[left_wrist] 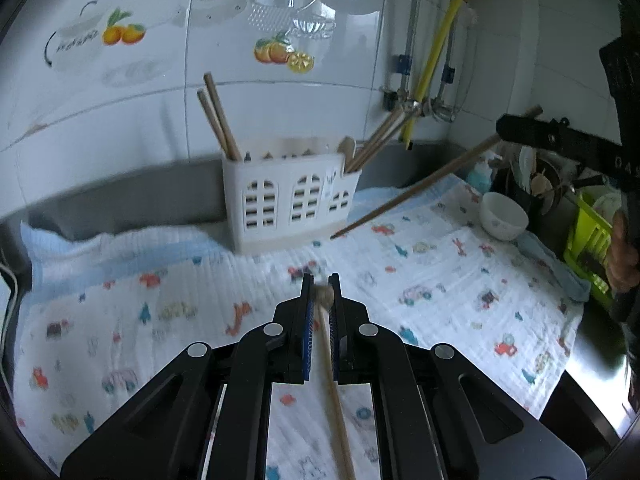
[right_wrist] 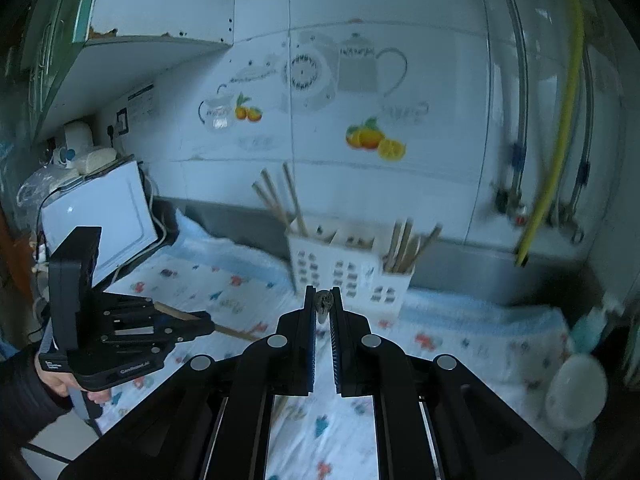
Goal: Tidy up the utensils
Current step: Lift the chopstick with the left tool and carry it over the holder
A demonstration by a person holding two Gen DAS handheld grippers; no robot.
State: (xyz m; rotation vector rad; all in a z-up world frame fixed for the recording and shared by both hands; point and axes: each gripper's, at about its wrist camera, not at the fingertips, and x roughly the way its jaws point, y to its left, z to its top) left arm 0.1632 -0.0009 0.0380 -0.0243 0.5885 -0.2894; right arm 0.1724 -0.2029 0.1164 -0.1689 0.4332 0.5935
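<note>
A white plastic utensil holder (left_wrist: 290, 196) stands on the patterned cloth by the tiled wall, with chopsticks in its left and right compartments; it also shows in the right wrist view (right_wrist: 348, 276). My left gripper (left_wrist: 321, 286) is shut on a wooden chopstick (left_wrist: 332, 376), held above the cloth in front of the holder. My right gripper (right_wrist: 324, 300) is shut on another chopstick (right_wrist: 323, 305); in the left wrist view that chopstick (left_wrist: 416, 188) slants down towards the holder's right side. The left gripper also shows in the right wrist view (right_wrist: 202, 322).
A patterned cloth (left_wrist: 440, 280) covers the counter. A white bowl (left_wrist: 503, 216) sits at the right, beside a green rack (left_wrist: 588, 240) and a blue bottle (left_wrist: 480, 174). A yellow hose (left_wrist: 436, 52) and pipes hang on the wall. A white appliance (right_wrist: 100, 220) stands left.
</note>
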